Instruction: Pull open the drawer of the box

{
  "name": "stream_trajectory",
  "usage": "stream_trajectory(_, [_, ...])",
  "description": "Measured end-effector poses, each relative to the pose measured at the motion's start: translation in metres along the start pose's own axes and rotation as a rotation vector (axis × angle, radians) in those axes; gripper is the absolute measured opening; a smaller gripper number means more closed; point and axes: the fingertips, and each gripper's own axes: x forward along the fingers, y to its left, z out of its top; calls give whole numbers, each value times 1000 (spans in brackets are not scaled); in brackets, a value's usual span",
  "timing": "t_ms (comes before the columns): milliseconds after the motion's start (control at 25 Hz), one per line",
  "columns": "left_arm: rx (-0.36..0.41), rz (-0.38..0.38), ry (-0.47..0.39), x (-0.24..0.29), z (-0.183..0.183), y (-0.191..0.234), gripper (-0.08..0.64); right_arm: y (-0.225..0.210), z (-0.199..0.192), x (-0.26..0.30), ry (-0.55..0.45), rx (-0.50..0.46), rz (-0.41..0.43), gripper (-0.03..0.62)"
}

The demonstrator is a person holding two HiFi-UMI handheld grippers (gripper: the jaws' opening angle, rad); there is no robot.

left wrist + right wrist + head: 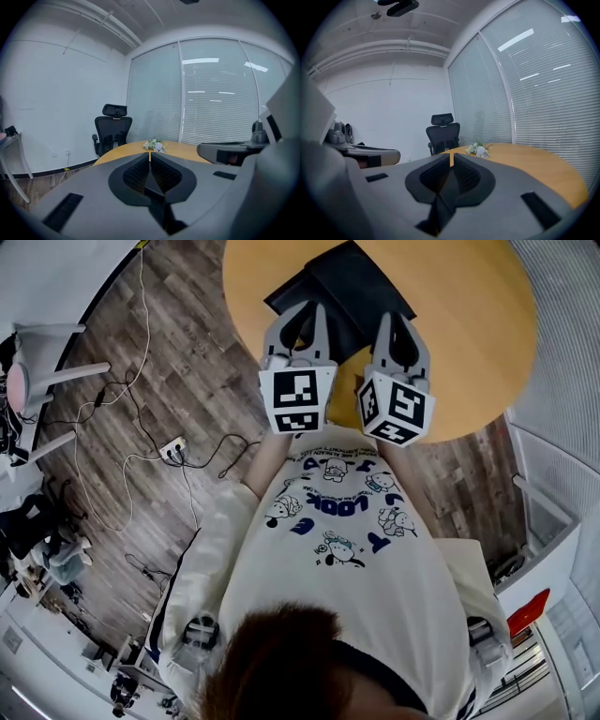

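A dark flat box (349,285) lies on the round wooden table (478,343), just beyond both grippers in the head view. My left gripper (307,313) hovers over the box's near left part, and my right gripper (398,322) is over its near right edge. Both are held side by side near the table's front edge. In the left gripper view the left gripper (150,158) is shut with nothing between its pads. The right gripper (451,158) is likewise shut and empty in its own view. Neither gripper view shows the box, and no drawer can be made out.
A small bunch of flowers (154,145) sits on the far part of the table, with a black office chair (112,129) behind it. Cables and a power strip (173,448) lie on the wooden floor at left. Blinds cover the glass wall (525,93).
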Motion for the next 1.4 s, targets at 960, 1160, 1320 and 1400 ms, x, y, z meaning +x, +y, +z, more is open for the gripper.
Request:
stream_trajectory(960, [32,28,-48,1,20,0,25,14,14,7,-23,-29,53,41])
stream_trajectory(1160, [30,25,-51,2,20,0,25,17,17,9,-30,-33,54,41])
stream_trajectory(1320, [27,22,-51,3,26,0,25,20,24,9,-32,-39,58,41])
stream_trajectory(1400, [27,21,-51,2,28,-1,25,21,27,8,-33,-41,59,41])
